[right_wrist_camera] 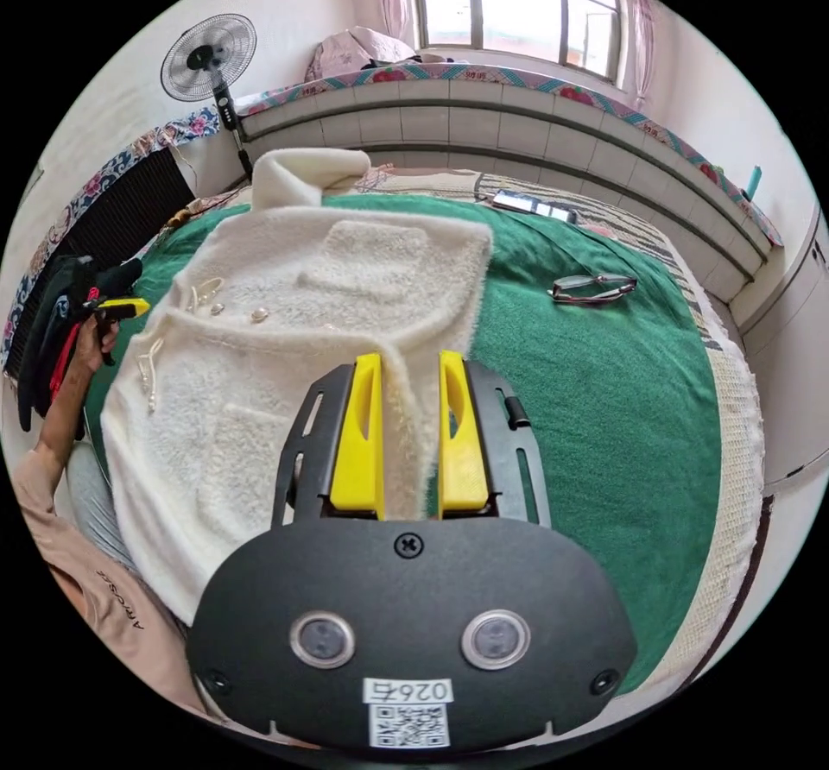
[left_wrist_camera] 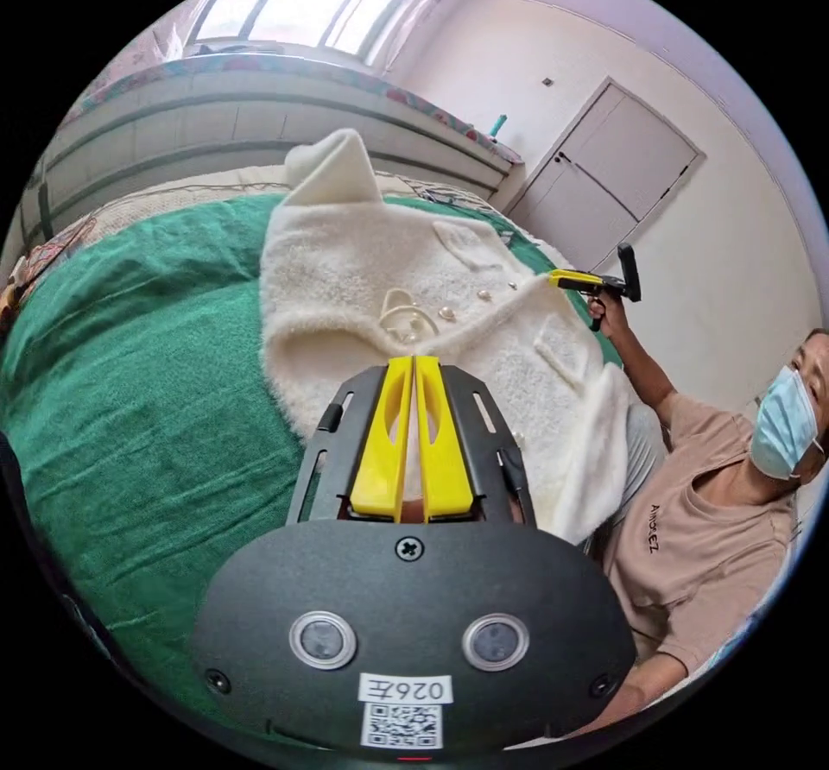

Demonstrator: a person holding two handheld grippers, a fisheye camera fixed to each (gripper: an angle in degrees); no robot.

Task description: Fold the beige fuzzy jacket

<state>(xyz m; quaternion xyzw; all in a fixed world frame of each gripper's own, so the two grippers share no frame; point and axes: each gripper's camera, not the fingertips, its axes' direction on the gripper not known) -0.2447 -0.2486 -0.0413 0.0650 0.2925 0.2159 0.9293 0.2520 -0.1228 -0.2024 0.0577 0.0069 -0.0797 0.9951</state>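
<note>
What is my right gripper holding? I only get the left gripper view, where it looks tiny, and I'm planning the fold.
Observer: The right gripper has an edge of the beige fuzzy jacket between its jaws, on the side next to the bare green cover.
Operator: Is anything lying on that side?
Observer: A pair of glasses lies on the cover, apart from the jacket.
Operator: Anything else there?
Observer: What looks like a phone lies beyond the glasses, near the tiled ledge.
</note>
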